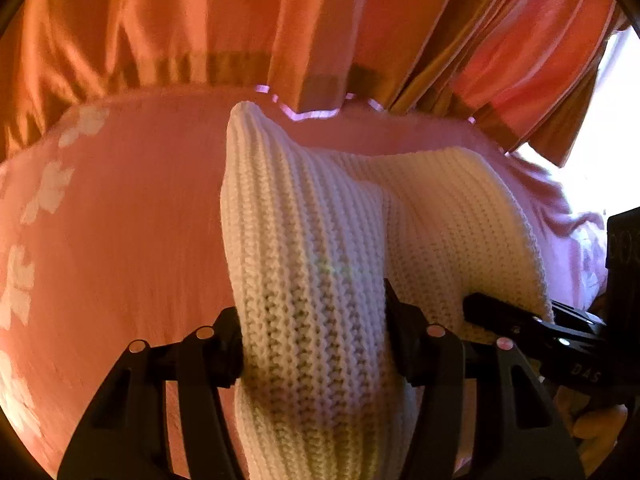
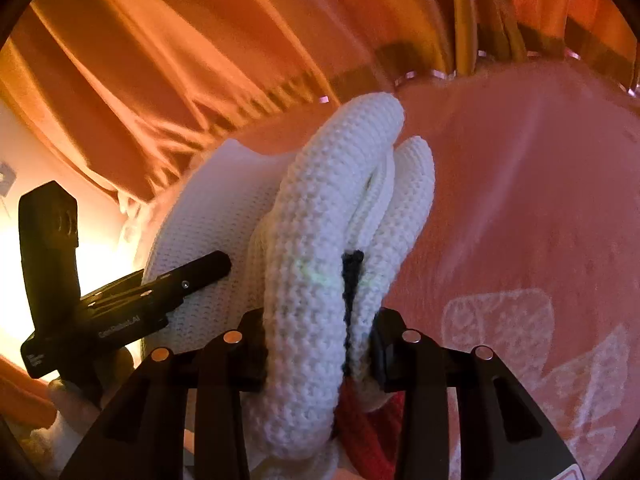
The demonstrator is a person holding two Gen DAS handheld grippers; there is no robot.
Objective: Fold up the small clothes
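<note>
A white ribbed knit garment (image 1: 312, 264) is held up over a pink bedspread (image 1: 132, 216). My left gripper (image 1: 316, 348) is shut on a thick fold of it. The right gripper's fingers (image 1: 516, 320) show at the right edge of the left wrist view, clamped on the same garment's edge. In the right wrist view my right gripper (image 2: 320, 356) is shut on several bunched layers of the white knit garment (image 2: 316, 240), which has a black stripe (image 2: 352, 280) and a red part (image 2: 368, 432) low down. The left gripper (image 2: 152, 292) shows at the left, gripping the cloth.
The pink bedspread (image 2: 520, 200) has white flower prints (image 1: 48, 192). Orange curtains (image 1: 240, 20) hang close behind the bed. A bright window or lamp glow (image 2: 92, 260) lies to one side.
</note>
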